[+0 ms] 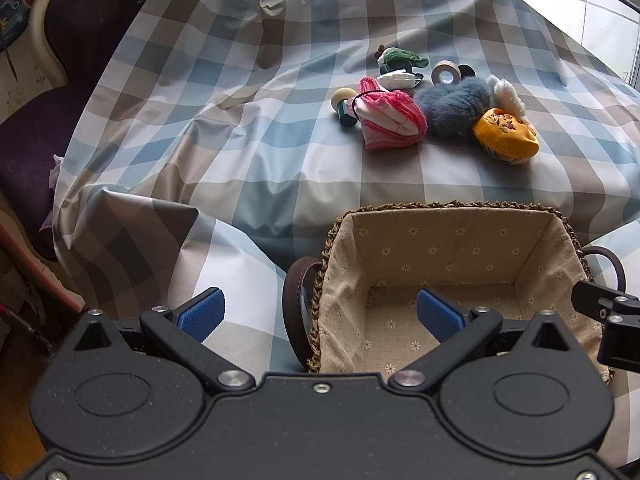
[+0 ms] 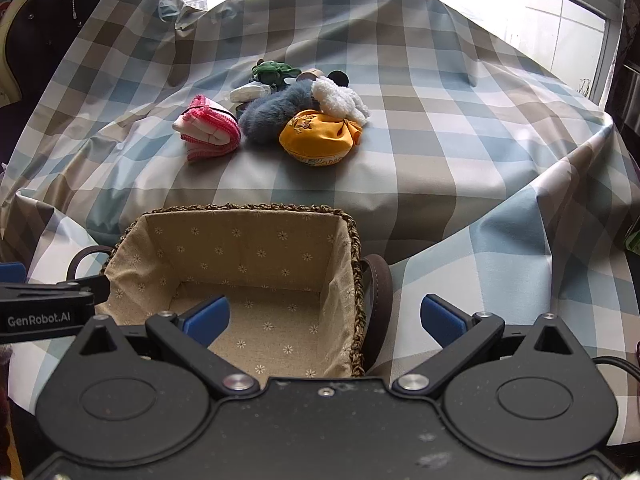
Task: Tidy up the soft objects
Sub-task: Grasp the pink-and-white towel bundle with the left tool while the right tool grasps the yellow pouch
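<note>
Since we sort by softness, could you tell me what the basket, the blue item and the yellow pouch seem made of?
Basket: braided straw-like fibre, floral cloth lining, matte.
Blue item: fluffy faux fur or plush, by its fuzzy outline.
Yellow pouch: smooth embroidered fabric, slightly sheeny, probably satin.

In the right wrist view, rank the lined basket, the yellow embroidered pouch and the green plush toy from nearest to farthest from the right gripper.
1. Lined basket: nearest, just ahead-left of the open right gripper.
2. Yellow embroidered pouch: mid-table, front of the pile.
3. Green plush toy: farthest, at the pile's back.
</note>
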Demonstrator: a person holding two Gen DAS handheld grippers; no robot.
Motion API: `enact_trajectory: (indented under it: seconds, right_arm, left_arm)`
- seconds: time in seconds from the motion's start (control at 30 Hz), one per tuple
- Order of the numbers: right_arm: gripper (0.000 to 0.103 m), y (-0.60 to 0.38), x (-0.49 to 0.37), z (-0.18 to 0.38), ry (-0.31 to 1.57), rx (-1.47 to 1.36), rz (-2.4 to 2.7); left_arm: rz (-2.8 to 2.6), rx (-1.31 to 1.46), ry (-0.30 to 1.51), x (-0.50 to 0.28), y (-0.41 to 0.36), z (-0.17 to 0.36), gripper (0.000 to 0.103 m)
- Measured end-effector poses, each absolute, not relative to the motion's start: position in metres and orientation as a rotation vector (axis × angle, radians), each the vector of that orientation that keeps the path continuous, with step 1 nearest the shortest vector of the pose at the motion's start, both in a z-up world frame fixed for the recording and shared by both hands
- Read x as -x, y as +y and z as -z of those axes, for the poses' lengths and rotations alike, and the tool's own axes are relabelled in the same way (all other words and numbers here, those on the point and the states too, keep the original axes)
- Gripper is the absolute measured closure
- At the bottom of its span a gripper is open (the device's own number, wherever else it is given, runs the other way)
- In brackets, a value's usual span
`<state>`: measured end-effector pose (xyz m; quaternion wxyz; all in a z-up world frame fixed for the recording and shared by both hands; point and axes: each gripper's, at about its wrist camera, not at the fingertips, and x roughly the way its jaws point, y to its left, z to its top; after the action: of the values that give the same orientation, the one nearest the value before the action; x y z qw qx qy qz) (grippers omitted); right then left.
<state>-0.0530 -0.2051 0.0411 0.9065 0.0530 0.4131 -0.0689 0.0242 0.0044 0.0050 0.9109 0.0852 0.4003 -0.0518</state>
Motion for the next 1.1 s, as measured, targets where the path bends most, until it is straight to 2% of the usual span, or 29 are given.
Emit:
enact_trajectory:
  seconds: [0.6, 1.1]
  right_arm:
    - [0.001, -0.234, -0.046, -0.058, 0.681, -0.082, 0.173]
    - [0.001, -0.258, -0.115, -0.019, 0.733, -0.182, 0.141]
  left_arm:
    - [0.177, -0.179, 0.731, -0.106, -0.018, -0.011, 0.004]
    - [0.227, -0.167, 0.693, -0.16, -0.042, -0.009, 0.004]
